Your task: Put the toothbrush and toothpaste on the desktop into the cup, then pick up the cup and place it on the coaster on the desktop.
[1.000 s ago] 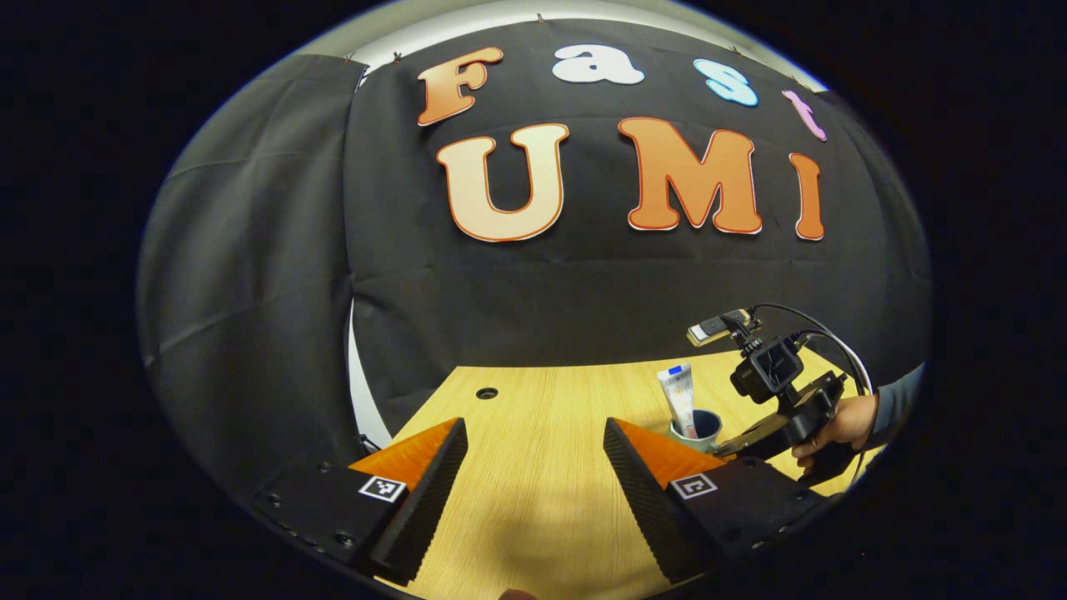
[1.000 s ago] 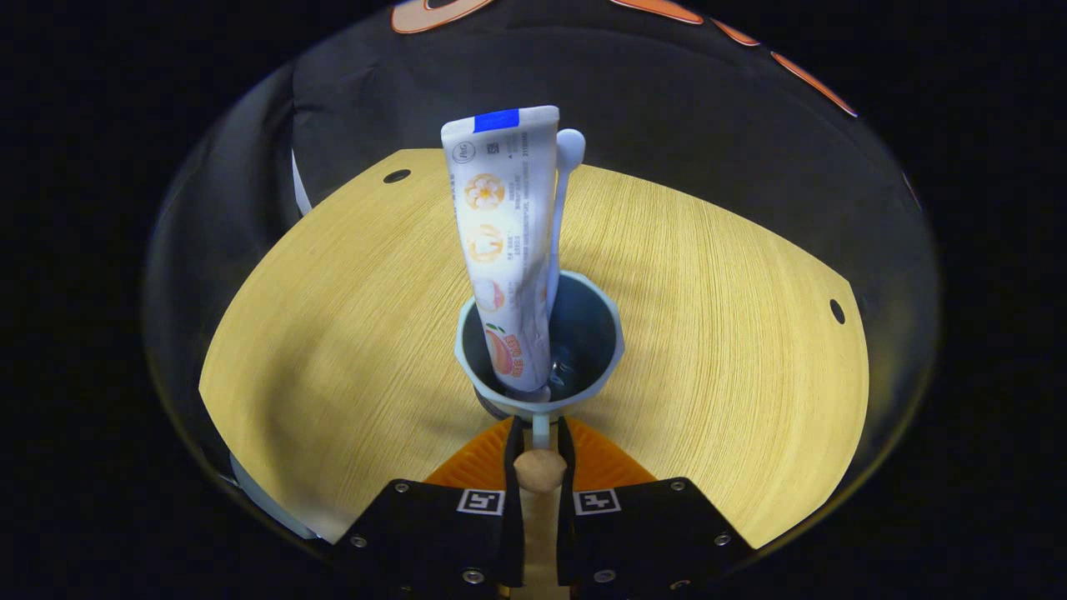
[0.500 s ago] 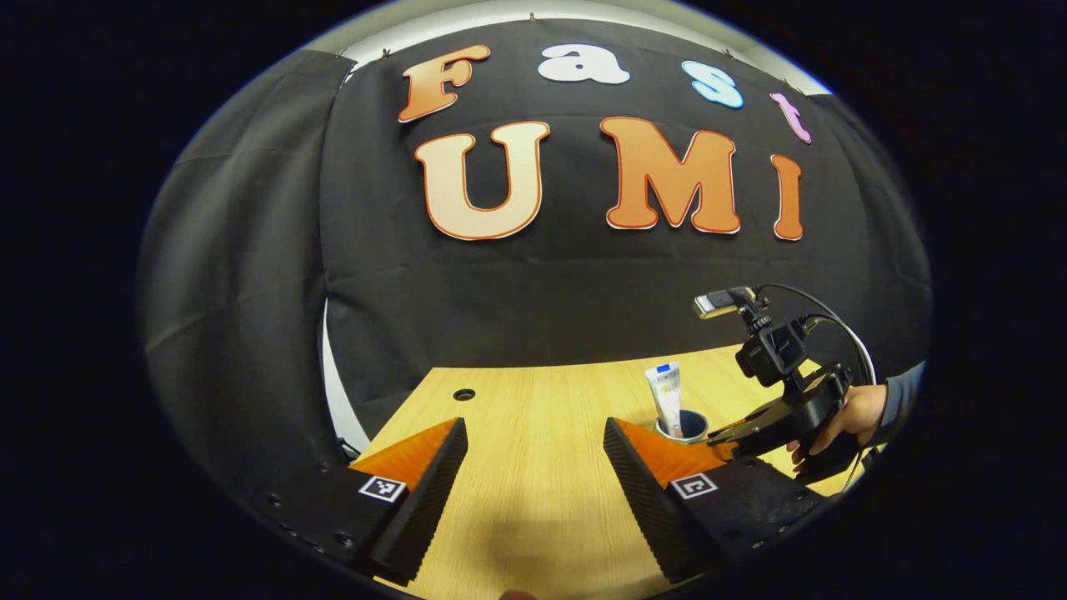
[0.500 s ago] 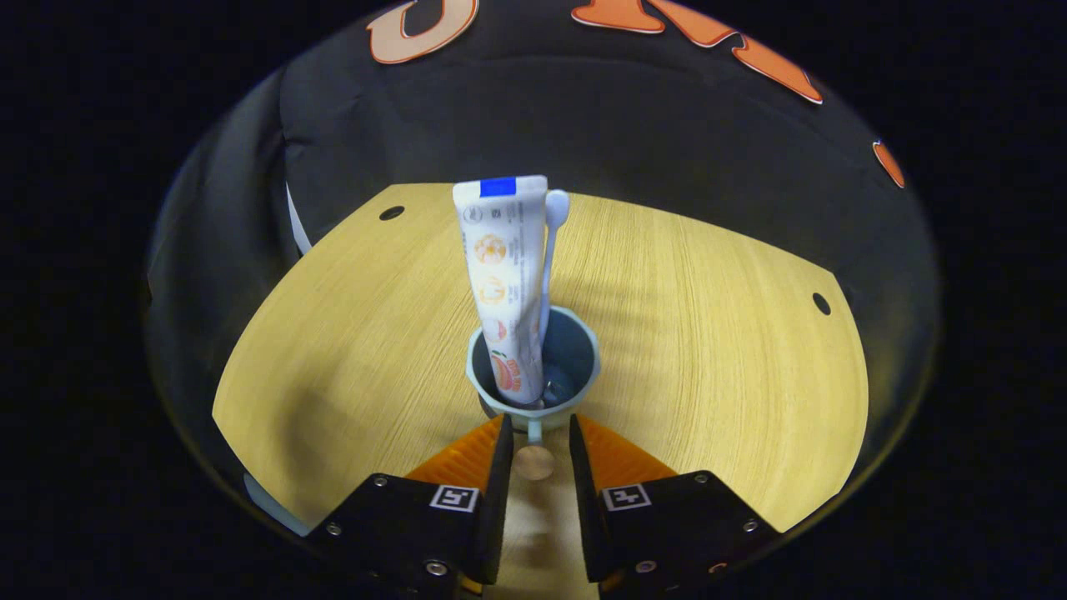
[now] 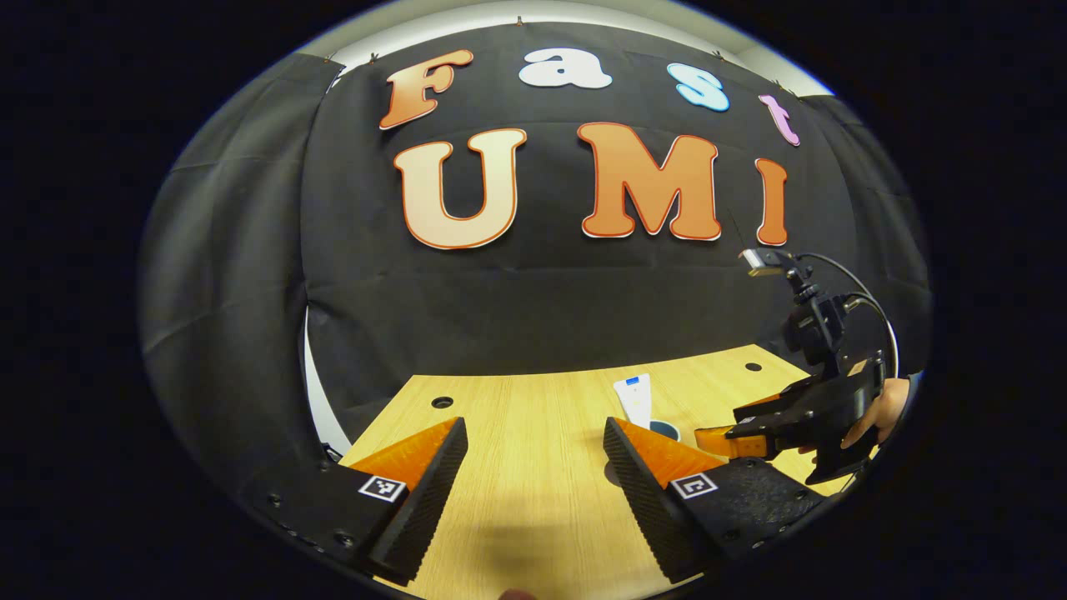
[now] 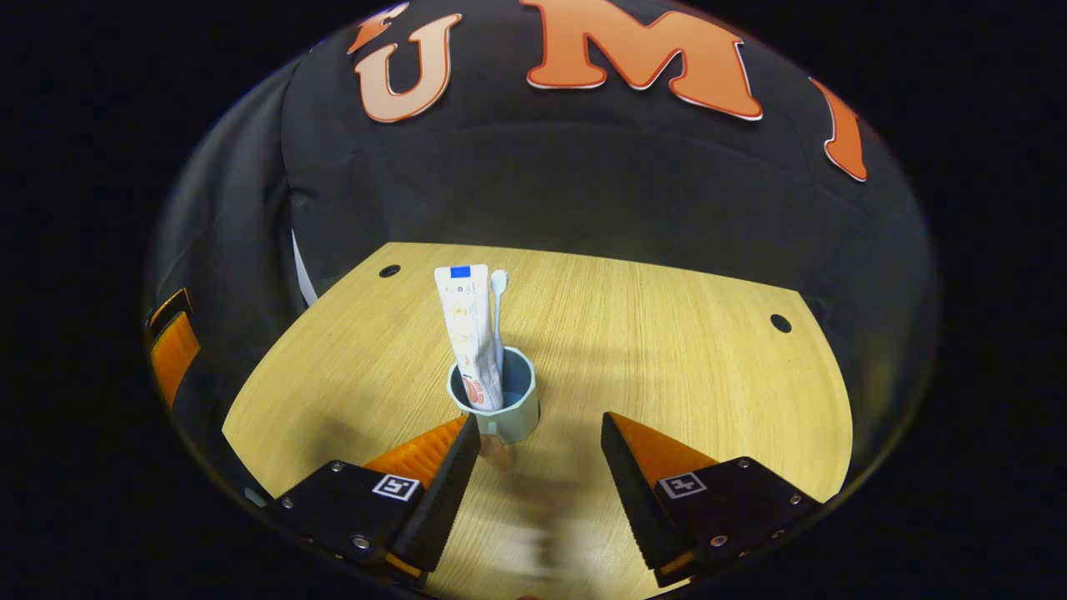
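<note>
toothpaste tube (image 6: 469,333) print: too small and blurred, not legible.
fiducial tags on left gripper (image 5: 533,450): black-and-white square patterns, no characters.
fiducial tags on right gripper (image 6: 540,450): same, no characters.

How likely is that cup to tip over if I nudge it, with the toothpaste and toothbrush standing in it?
Fairly likely. The toothpaste tube and toothbrush rise well above the cup rim, so the load sits high. The tube leans to one side, so it may tip easier that way. The cup looks rigid with a flat base, so a low, gentle push should probably slide it.
</note>
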Motion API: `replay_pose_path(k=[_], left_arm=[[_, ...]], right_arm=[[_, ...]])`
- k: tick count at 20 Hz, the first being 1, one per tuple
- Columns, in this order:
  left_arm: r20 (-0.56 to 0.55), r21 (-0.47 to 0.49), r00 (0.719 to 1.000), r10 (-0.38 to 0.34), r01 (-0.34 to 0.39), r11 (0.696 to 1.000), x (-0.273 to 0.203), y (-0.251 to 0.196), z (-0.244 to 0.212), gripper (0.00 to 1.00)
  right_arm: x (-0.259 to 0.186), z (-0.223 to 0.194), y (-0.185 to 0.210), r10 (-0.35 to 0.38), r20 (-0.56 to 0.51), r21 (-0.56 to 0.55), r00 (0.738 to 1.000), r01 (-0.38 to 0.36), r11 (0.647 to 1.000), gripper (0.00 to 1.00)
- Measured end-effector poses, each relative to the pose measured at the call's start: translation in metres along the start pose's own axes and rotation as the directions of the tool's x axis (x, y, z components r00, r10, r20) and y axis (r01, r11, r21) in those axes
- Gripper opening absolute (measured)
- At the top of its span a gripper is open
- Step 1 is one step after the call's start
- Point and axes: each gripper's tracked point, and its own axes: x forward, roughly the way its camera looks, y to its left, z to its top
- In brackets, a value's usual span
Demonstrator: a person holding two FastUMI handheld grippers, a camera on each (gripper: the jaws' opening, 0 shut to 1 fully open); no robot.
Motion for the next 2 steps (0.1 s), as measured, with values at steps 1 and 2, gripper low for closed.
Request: replay_pose_path(k=[1,2], left_arm=[[0.0,0.0,1.0,-0.005,0.005,1.0,-0.0015,-0.009,0.0015,0.99],[0.004,0.001,1.0,-0.011,0.011,1.0,-0.0035,-0.0172,0.0047,0.99]], right_arm=[[-0.0093,0.0028,-0.0064,-0.006,0.023,-0.003,1.0,0.006,1.0,0.89],[-0.0185,0.0058,-0.0133,-0.011,0.049,-0.006,0.999,0.012,1.0,0.9]])
